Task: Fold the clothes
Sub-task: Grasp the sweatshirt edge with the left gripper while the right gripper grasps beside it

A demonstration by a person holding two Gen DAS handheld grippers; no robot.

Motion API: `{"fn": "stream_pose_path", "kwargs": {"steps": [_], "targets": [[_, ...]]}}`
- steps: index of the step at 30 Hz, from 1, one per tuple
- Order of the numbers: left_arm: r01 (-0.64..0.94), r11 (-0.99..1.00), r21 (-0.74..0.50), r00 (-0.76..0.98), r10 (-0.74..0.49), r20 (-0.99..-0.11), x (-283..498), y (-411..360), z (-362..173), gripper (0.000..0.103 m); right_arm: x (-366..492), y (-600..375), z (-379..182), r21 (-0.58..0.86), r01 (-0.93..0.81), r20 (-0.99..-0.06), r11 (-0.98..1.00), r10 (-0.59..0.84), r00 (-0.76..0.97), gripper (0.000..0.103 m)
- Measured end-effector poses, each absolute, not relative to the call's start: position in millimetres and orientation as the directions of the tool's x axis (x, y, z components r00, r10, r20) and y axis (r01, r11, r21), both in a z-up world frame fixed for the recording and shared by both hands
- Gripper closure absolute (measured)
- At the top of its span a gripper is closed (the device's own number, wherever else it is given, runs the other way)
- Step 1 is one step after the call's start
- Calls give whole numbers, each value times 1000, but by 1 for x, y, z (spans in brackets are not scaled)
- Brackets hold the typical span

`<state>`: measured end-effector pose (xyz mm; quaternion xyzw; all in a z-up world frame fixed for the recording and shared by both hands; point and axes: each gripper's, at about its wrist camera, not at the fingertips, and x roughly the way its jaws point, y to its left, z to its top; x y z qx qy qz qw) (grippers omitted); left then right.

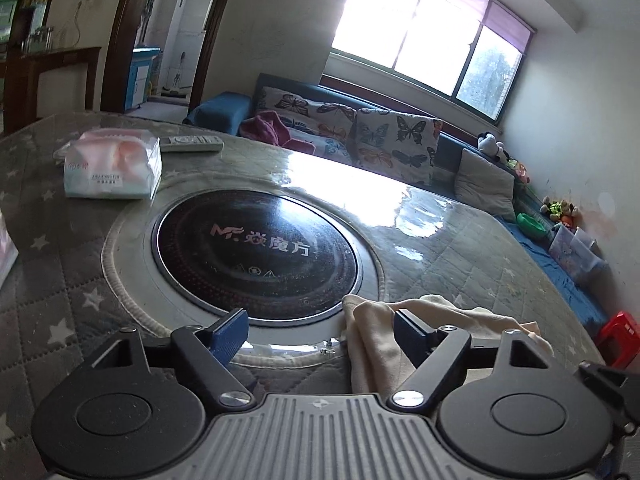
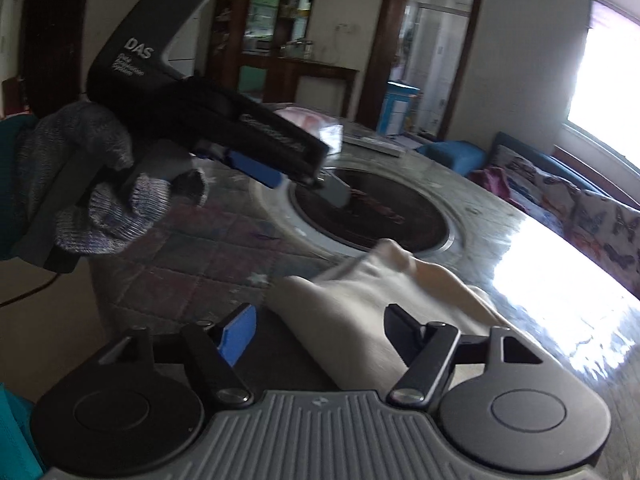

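Note:
A cream cloth point(image 1: 376, 336) lies crumpled on the round table's near edge, by the black induction plate point(image 1: 256, 256). My left gripper point(image 1: 320, 330) is open just above it; the cloth lies between the jaws and past the right finger. In the right wrist view the same cloth point(image 2: 360, 296) spreads in front of my right gripper point(image 2: 320, 332), which is open with the cloth between its jaws. The left gripper point(image 2: 296, 172), held by a gloved hand point(image 2: 92, 184), hovers over the table at the upper left.
A tissue pack point(image 1: 112, 168) and a remote control point(image 1: 192, 143) lie on the quilted table cover point(image 1: 60, 280) at the far left. A sofa with butterfly cushions point(image 1: 392, 140) runs behind the table. A red stool point(image 1: 618, 336) stands at the right.

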<state>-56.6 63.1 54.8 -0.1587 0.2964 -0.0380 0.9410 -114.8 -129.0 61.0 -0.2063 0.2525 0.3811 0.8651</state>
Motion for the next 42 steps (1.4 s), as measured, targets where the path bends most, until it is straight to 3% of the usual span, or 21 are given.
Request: {"fn": "stream_pose_path", "kwargs": {"steps": [11,19,24,29,31,42], "targets": [[-19,931,-365,812,-199,-548,-56,74,47,21,-103,-101,33,-77,-834,-681,546,582,444,33],[-15,920,-392,805,-221,-550,-53,76,46,21,-108,-96,47,-141,-825,-649,547,578,494,41],[1,911,-413,796,-251,-551,-51,72,45,21,-102,-88,41,-164,-825,-674,540,550,494,54],[13,881,-473,773,-309,-554,-49,68,43,21,-99,-94,43,-164,-806,-670,569,536,514,83],[6,859,-512,760,-337,-556,-47,66,40,21,-94,-100,47,-125,-797,-663,590,548,510,89],[-111,644,-757,693,-495,-524,-24,69,17,21,-73,-141,79,115,-753,-587,648,656,475,92]]}}
